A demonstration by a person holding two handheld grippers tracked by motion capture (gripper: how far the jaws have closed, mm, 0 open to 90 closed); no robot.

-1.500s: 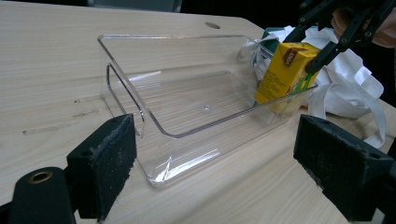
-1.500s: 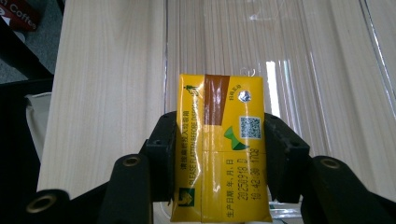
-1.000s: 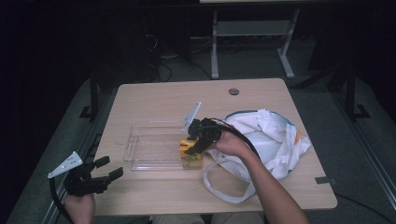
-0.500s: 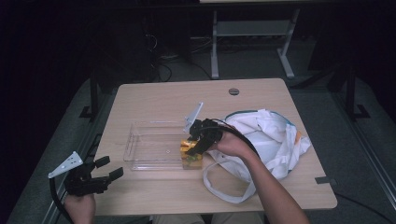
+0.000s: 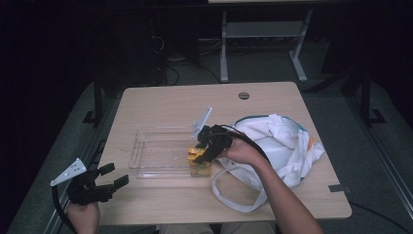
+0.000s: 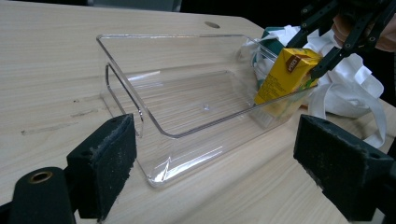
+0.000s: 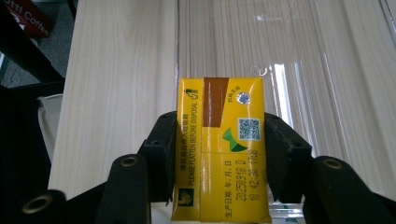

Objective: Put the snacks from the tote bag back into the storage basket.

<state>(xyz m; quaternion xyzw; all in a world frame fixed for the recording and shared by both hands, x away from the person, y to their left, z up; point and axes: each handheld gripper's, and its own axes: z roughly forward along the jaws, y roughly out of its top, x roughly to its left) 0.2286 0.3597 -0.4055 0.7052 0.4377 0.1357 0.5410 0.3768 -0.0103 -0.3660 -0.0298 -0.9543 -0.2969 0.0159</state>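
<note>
Yellow juice carton point(image 7: 219, 149) at clear plastic bin's point(image 5: 156, 156) right end.
Right hand-held gripper point(image 5: 203, 154) clamps carton; left hand-held gripper point(image 5: 104, 181) hangs released off table point(image 5: 160, 100) edge, white bag point(image 5: 285, 146) beside bin.

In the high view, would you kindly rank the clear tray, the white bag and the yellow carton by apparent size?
1. White bag
2. Clear tray, nearly as large
3. Yellow carton, far smallest, held by the right tongs

A light wood-grain worktop point(image 5: 170, 102) with rounded corners is seen in a dim room, a round dark cable hole point(image 5: 244, 95) set near its far edge. Grey carpeted floor point(image 5: 380, 161) is spread around it. Beyond the far edge, a pale metal frame point(image 5: 258, 36) and tangled cables point(image 5: 168, 73) are lost in near-black shadow.
</note>
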